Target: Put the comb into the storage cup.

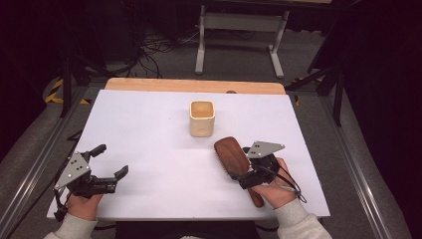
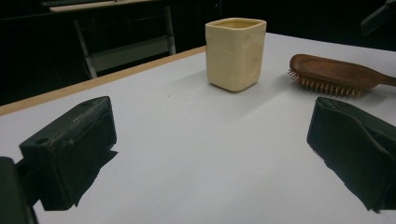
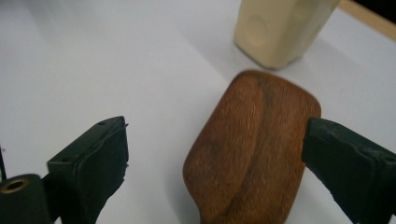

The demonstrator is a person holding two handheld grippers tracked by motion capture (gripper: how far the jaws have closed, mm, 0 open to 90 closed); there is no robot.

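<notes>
Now the brush is being approached by the right gripper, and the step in hand looks like the grasp itself. In the right gripper view the jaws are spread wide, one on each side of the brush, with bare table seen between the left jaw and the wood; nothing is clamped yet. The next move, as judged from here, calls for the jaws to be lowered and brought together across the wooden back, squarely, so the smooth curved wood is not squeezed out sideways.

The left gripper is held near the table's front left corner, well apart from everything, its jaws also spread and nothing between them.

The brush is found on the white table, right of centre, just in front of the cup and near it but not touching. It is seen lying bristles down in the left gripper view, back up, handle pointed toward the person. A dark reddish-brown wood with visible grain is shown, the head a rounded oblong. The cup is cream, squarish, upright.
</notes>
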